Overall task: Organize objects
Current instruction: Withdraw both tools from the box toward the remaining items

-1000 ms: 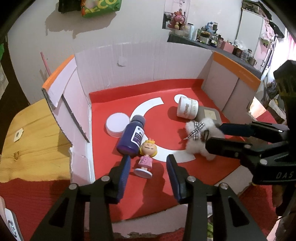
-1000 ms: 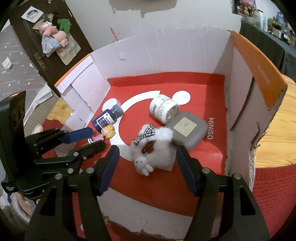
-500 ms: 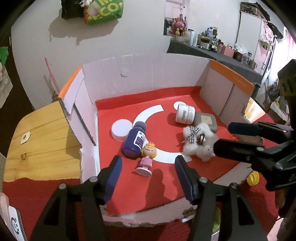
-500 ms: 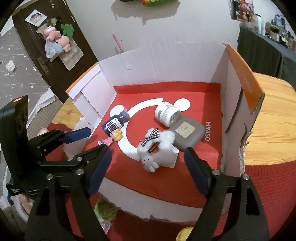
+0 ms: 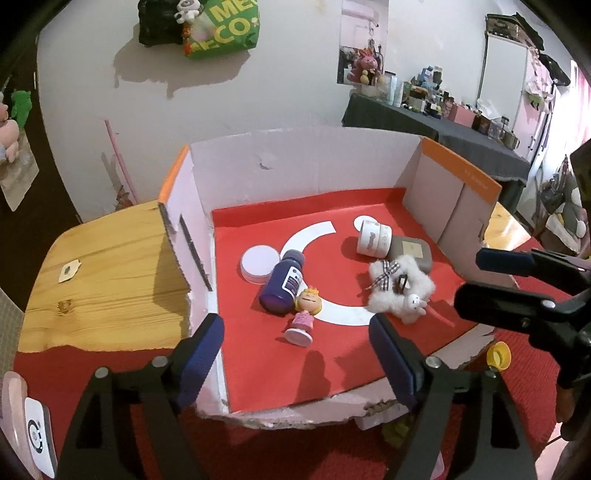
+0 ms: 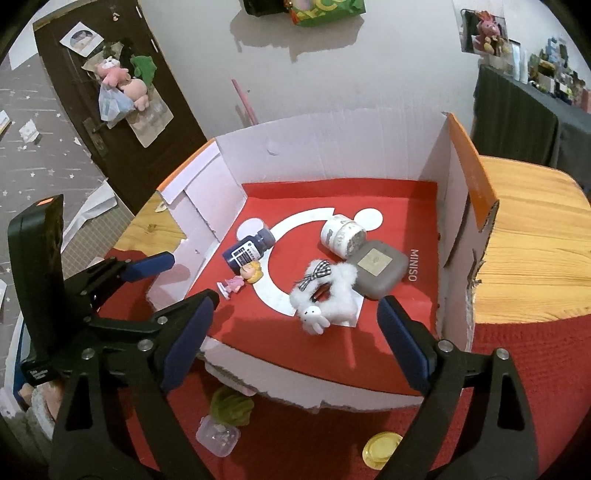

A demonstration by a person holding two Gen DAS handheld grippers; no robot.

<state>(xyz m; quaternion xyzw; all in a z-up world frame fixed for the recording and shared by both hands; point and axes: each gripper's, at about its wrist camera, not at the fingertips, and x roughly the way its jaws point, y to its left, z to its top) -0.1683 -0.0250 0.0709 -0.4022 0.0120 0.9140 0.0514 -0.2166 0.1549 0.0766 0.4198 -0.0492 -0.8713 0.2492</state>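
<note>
Nearest the cameras, both hand-held grippers hung before the torn front edge of the cardboard box (image 5: 306, 166). The left gripper (image 5: 295, 354) stood wide, its jaws having just been opening, with nothing between its blue pads; the right gripper (image 6: 295, 332) was likewise spread wide after just opening, and gripped nothing.

On the red cloth (image 6: 517, 369) outside the box's front edge lay a yellow cap (image 6: 380, 448), a small clear plastic container (image 6: 218, 437) and a green lump (image 6: 231, 406) too blurred to identify.

Inside the box, closest to its front edge, lay a small doll (image 5: 304, 314) in a pink dress, on its side, its head touching the dark blue bottle (image 5: 282, 282), which also lay on its side. To the doll's right rested a white fluffy plush (image 5: 400, 290) with a checked bow, pressed against a grey case (image 5: 410, 251) behind it. A white jar (image 5: 373, 240) lay tipped over, touching the case's far corner. A white lid (image 5: 258, 262) sat flat beside the bottle's cap, near the box's left wall.

Beyond the box's rear wall, a green bag (image 5: 221, 27) hung on the room wall.
</note>
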